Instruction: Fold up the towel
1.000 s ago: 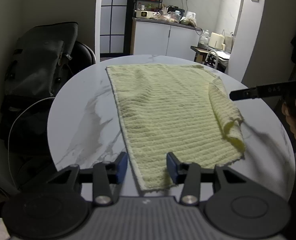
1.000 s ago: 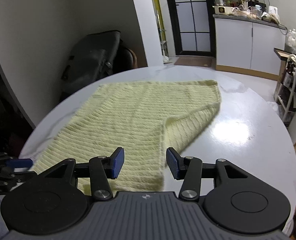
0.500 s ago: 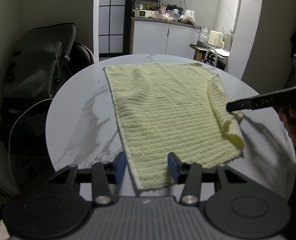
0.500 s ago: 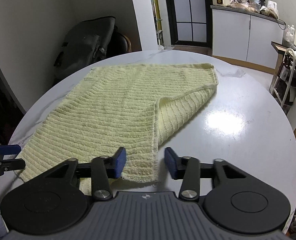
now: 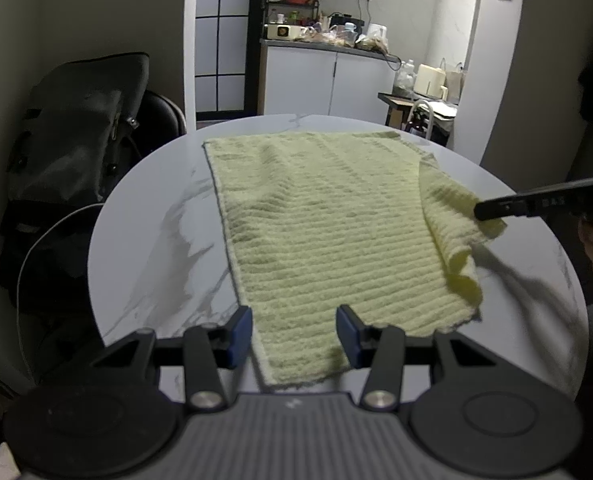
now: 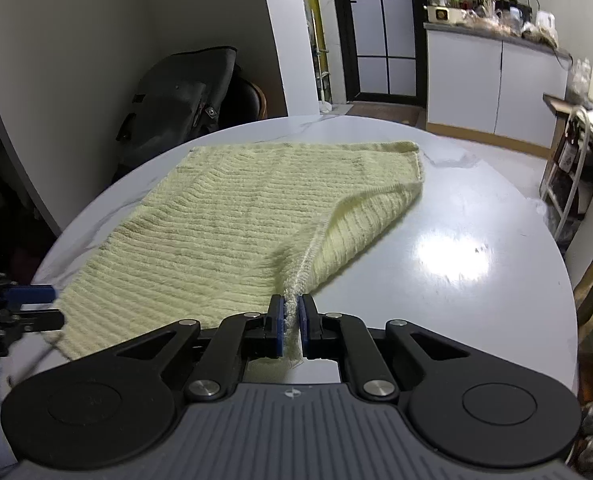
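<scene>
A pale yellow ribbed towel (image 5: 316,232) lies spread on a round white marble table (image 5: 156,240). Its right edge is turned over into a loose flap. My left gripper (image 5: 294,330) is open, and the towel's near corner lies between its blue pads without being pinched. My right gripper (image 6: 291,320) is shut on the flap's corner, which is lifted a little off the towel (image 6: 224,232). In the left wrist view the right gripper (image 5: 480,210) reaches in from the right. The right wrist view shows the left gripper (image 6: 52,304) at the towel's other near corner.
A black bag (image 5: 76,140) sits on a chair beside the table's left rim, with a white cable (image 5: 36,240) hanging below it. White kitchen cabinets (image 5: 328,80) stand behind. A rack (image 6: 576,160) stands off the table's right side. Bare tabletop (image 6: 476,240) lies right of the towel.
My right gripper went from open to shut on the flap's corner and raised it slightly. The left gripper stayed open at the near corner, hardly moving.
</scene>
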The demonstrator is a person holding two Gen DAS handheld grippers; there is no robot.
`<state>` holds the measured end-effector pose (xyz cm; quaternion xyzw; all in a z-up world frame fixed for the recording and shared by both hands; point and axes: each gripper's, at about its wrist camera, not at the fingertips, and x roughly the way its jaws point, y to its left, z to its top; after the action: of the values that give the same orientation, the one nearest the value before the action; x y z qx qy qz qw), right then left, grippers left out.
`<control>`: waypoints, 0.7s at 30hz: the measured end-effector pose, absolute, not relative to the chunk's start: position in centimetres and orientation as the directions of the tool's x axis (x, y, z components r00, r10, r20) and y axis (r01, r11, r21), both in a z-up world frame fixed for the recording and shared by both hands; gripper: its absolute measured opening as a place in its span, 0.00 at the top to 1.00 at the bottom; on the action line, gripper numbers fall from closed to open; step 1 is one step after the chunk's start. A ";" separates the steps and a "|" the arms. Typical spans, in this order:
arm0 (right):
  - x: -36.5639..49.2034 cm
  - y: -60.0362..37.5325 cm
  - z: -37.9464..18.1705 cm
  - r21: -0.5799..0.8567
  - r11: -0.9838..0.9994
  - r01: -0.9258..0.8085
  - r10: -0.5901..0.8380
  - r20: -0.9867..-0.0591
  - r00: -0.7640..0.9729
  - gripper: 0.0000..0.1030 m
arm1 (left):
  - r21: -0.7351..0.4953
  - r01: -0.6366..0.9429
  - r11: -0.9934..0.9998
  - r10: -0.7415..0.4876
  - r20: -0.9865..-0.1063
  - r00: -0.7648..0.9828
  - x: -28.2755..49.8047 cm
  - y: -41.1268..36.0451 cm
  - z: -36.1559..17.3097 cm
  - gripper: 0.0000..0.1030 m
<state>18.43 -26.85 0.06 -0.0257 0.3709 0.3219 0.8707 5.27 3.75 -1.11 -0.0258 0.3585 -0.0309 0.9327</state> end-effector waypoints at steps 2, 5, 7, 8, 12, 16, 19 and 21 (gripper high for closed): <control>17.9 -27.5 0.4 0.180 0.796 -0.578 0.533 -0.661 0.528 0.91 | -0.070 0.051 0.996 -0.084 -0.664 0.743 5.3 3.5 -1.1 0.52; 17.0 -28.7 0.6 0.137 0.814 -0.564 0.496 -0.668 0.554 0.91 | -0.071 0.059 0.996 -0.091 -0.664 0.742 5.4 3.3 -1.2 0.52; 16.6 -29.5 0.5 0.127 0.825 -0.550 0.478 -0.677 0.560 0.91 | -0.069 0.063 0.996 -0.093 -0.665 0.741 5.4 3.2 -1.2 0.52; 16.5 -29.8 0.4 0.125 0.828 -0.546 0.473 -0.679 0.561 0.91 | -0.067 0.064 0.996 -0.093 -0.666 0.740 5.3 3.2 -1.2 0.52; 15.7 -31.5 0.0 0.113 0.847 -0.520 0.441 -0.696 0.567 0.91 | -0.060 0.065 0.996 -0.088 -0.670 0.737 5.2 3.1 -1.3 0.52; 15.4 -32.2 -0.1 0.102 0.851 -0.515 0.426 -0.706 0.565 0.91 | -0.047 0.056 0.997 -0.073 -0.675 0.734 5.0 3.2 -1.4 0.52; 15.1 -32.6 -0.3 0.093 0.854 -0.512 0.416 -0.713 0.564 0.91 | -0.040 0.050 0.998 -0.064 -0.678 0.732 4.9 3.4 -1.4 0.52; 14.9 -32.9 -0.3 0.087 0.855 -0.511 0.409 -0.718 0.563 0.91 | -0.036 0.045 0.998 -0.057 -0.681 0.730 4.7 3.5 -1.5 0.52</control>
<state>14.92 -32.93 -0.33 -0.0652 0.3879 0.2609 0.8816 4.74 3.53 -1.45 -0.0084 0.3666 -0.0272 0.9299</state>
